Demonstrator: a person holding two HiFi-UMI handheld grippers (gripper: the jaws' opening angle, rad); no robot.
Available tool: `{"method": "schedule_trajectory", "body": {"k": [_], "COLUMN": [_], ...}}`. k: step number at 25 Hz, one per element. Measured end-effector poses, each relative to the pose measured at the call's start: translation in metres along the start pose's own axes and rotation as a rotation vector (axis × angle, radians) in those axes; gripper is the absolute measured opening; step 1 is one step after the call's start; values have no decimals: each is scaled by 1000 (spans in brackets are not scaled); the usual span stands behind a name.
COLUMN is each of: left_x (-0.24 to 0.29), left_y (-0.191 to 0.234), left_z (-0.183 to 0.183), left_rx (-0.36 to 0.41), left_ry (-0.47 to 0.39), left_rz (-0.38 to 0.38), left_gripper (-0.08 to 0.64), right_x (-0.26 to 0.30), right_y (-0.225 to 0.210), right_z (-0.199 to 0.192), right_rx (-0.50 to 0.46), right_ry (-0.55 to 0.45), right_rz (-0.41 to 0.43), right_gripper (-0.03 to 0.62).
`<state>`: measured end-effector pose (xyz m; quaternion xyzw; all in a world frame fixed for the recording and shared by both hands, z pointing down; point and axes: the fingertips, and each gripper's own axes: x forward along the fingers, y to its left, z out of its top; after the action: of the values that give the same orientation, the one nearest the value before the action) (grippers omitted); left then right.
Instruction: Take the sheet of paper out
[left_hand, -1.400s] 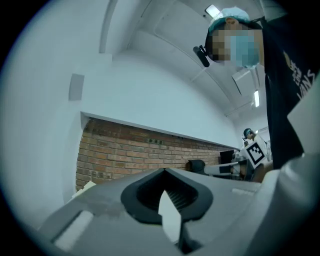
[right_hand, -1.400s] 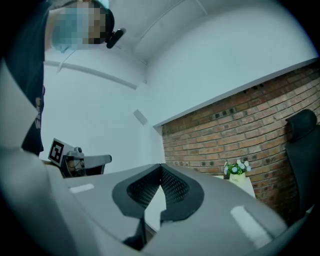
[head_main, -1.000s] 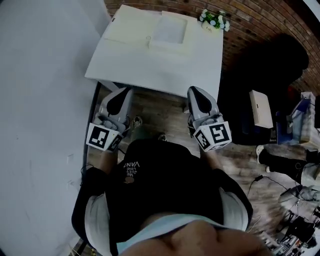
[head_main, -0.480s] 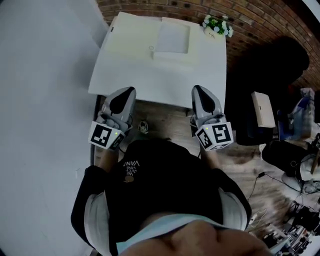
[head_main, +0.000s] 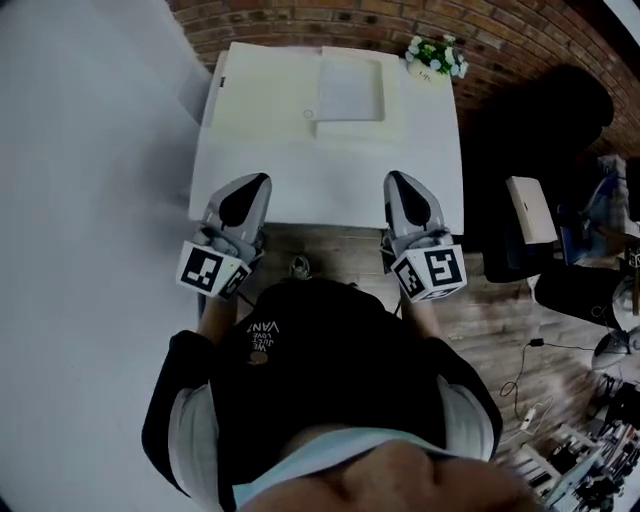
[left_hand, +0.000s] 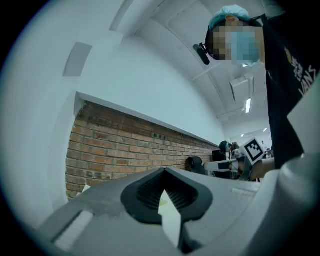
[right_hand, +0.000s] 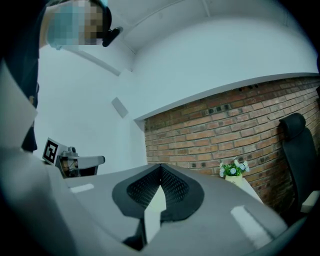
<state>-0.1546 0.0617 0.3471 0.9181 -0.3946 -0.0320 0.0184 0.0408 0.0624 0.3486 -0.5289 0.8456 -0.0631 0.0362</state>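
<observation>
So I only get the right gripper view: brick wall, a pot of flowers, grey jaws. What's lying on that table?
Observer: The head view shows a flat cream folder on the far half of the white table. There is a paler rectangle, maybe a sheet, on its right part.
Visitor: I see the other gripper's cube off to the side. Is it holding anything?
Observer: No. In the left gripper view, the left gripper has its jaws together with nothing between them.
Visitor: Are the grippers near the folder?
Observer: Neither touches it. From above, both tips, the right gripper included, show at the table's near edge, apart from the folder.
</observation>
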Motion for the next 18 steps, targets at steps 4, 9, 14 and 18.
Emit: {"method": "schedule_trajectory", "body": {"k": [4, 9, 14, 18], "left_x": [0, 0, 6, 15], "left_y": [19, 39, 52, 59], "left_z": [-3, -6, -11, -17], "left_rx": [-8, -21, -28, -33], "left_ry": [2, 2, 8, 24], "left_rz": [-38, -85, -109, -122], "left_gripper": [2, 2, 2, 2], "right_x": [10, 20, 24, 34], "right_y": [9, 17, 16, 6], "right_z": [-2, -5, -9, -10], "right_rx": [-3, -13, -22, -29], "right_ry": [-4, -3, 10, 14], "right_rz": [-42, -97, -133, -146], "right_gripper": [2, 1, 0, 0]}}
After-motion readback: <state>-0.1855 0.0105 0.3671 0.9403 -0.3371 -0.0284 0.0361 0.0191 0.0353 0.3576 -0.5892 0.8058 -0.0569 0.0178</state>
